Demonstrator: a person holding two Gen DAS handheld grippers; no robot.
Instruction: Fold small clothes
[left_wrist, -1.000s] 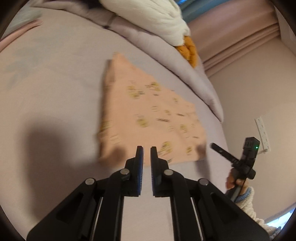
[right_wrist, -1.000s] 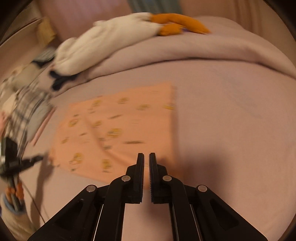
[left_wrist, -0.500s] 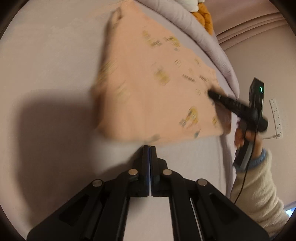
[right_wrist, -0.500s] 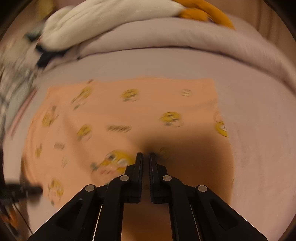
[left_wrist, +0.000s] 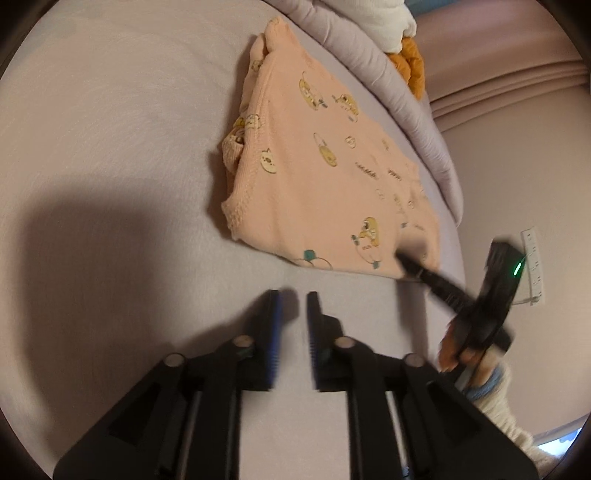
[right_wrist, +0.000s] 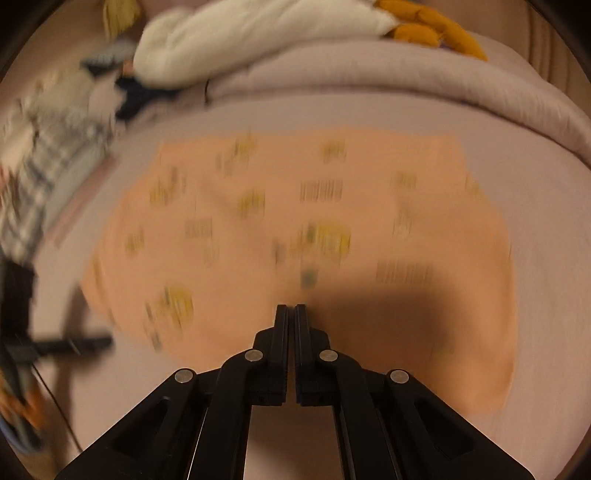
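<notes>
Left hand-held gripper (left_wrist: 293, 295) parted, right hand-held gripper (right_wrist: 290, 308) seemingly pinched on folded, cartoon-printed peach garment (left_wrist: 317, 177).

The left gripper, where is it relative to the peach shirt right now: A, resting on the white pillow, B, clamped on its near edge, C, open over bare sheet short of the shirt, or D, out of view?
C: in the left wrist view the left gripper has its jaws apart above the bed sheet, just short of the peach shirt.

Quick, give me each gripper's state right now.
Left gripper: open, holding nothing, short of the peach garment.
Right gripper: shut, tips at the garment; grip unclear.
</notes>
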